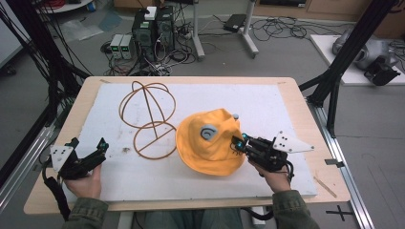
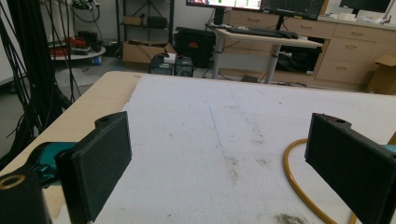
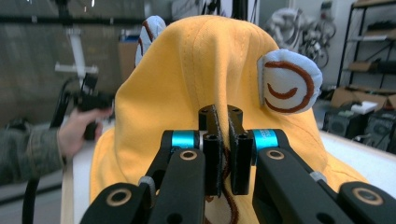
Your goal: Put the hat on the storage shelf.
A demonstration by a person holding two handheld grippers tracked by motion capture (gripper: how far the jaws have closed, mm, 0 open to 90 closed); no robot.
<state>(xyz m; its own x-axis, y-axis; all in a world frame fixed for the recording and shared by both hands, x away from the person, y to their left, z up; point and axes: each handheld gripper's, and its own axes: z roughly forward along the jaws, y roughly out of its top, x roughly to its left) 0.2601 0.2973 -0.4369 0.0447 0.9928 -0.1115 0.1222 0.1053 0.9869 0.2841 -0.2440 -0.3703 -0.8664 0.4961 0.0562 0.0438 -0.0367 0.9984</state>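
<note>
R gripper (image 1: 240,142) pinching yellow hat (image 1: 205,143) at its right edge, frame center. L gripper (image 1: 90,155) jaws spread, empty, lower left. Wire stand (image 1: 148,119) upper left of hat. I judge hat soft, light, floppy; I'd grip the brim seam.

table (image 1: 57,138) | white mat (image 1: 248,102) | on it: yellow hat (image 1: 210,152), wire stand (image 1: 148,119), perhaps stains

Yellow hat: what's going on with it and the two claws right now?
Right claw shut on hat edge. Left claw open, holding nothing, apart from hat. Hat on white mat, beside wire stand. Nothing in the way.
</note>
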